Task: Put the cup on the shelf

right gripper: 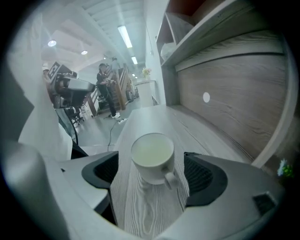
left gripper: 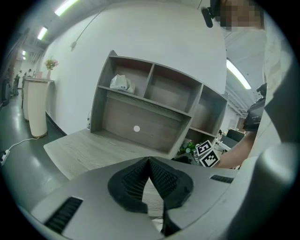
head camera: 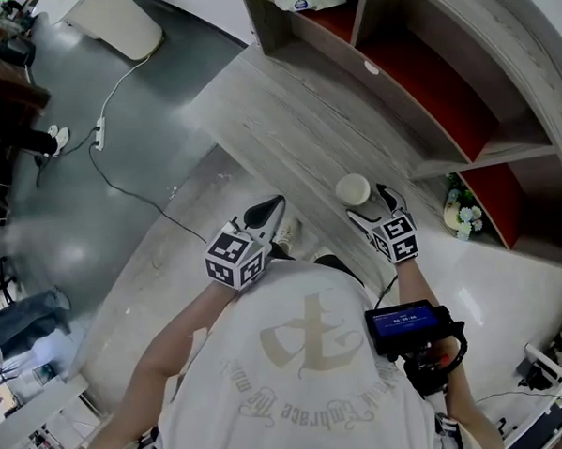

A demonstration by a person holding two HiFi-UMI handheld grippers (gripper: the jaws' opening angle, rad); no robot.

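- Looking down, I see the shelf standing along the far side of the tabletop.
- My left hand-held gripper hangs by the tabletop's near edge, its jaws pressed together on nothing.
- My right hand-held gripper is spread wide, with neither pad touching the cup.
- The cup stands upright on the tabletop between those jaws, in front of the shelf, with its handle towards me.
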